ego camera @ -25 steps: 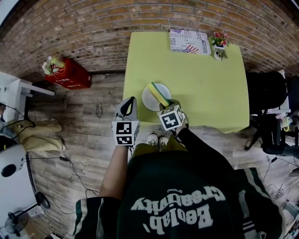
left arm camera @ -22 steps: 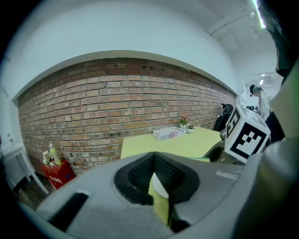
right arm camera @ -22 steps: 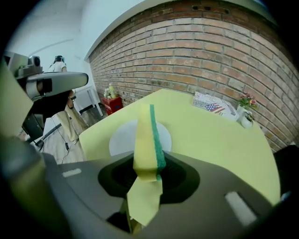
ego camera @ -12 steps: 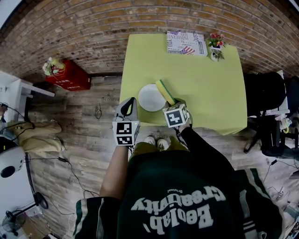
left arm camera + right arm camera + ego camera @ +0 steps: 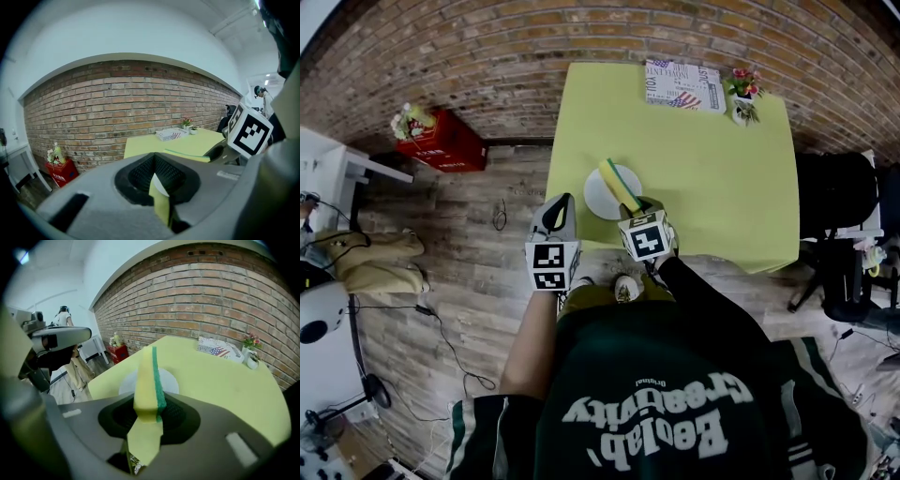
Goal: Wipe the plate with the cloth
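A white plate point(image 5: 598, 199) lies on the yellow-green table point(image 5: 712, 169) near its front left corner. My right gripper point(image 5: 636, 210) is shut on a yellow sponge with a green scouring side point(image 5: 620, 186), which reaches over the plate's right half. In the right gripper view the sponge point(image 5: 146, 380) stands on edge between the jaws of the right gripper point(image 5: 147, 420), with the plate point(image 5: 172, 380) under it. My left gripper point(image 5: 553, 221) hovers left of the plate at the table's front edge. Its jaws are shut with nothing between them in the left gripper view point(image 5: 159, 199).
A printed paper point(image 5: 682, 84) and a small flower pot point(image 5: 742, 96) sit at the table's far edge. A red crate point(image 5: 441, 145) stands on the wooden floor to the left. A black chair point(image 5: 834, 197) is at the right.
The sponge in the right gripper swung toward the plate's right rim, then came back over the plate. The left gripper has kept its place.
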Motion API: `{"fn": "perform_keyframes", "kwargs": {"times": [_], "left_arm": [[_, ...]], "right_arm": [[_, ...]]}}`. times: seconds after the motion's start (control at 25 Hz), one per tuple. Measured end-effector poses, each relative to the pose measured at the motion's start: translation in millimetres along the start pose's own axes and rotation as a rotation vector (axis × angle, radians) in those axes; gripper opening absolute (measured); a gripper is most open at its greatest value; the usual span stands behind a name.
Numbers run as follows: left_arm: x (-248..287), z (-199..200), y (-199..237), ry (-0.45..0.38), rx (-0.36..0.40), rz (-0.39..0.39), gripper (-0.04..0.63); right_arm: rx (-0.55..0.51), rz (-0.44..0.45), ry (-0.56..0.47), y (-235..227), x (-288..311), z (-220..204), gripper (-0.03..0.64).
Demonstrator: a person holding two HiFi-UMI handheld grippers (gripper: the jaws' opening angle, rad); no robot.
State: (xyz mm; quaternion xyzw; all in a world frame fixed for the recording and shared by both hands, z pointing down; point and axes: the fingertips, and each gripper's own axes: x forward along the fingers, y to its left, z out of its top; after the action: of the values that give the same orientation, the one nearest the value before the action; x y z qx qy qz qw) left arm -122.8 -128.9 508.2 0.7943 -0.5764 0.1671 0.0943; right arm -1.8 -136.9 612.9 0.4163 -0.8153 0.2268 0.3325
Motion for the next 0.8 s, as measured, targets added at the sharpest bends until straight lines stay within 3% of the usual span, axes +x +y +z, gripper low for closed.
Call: {"fn": "perform_keyframes", "kwargs": {"times": [0.36, 0.8], "left_arm": [[-26, -16, 26, 0.018, -0.019, 0.050, 0.003], [-28, -16, 24, 0.014, -0.019, 0.036, 0.003]], "right_arm": [[-0.056, 0.087, 0.071, 55, 14, -9, 0.120], [-0.065, 0.023, 0.098, 40, 10, -17, 0.120]]}}
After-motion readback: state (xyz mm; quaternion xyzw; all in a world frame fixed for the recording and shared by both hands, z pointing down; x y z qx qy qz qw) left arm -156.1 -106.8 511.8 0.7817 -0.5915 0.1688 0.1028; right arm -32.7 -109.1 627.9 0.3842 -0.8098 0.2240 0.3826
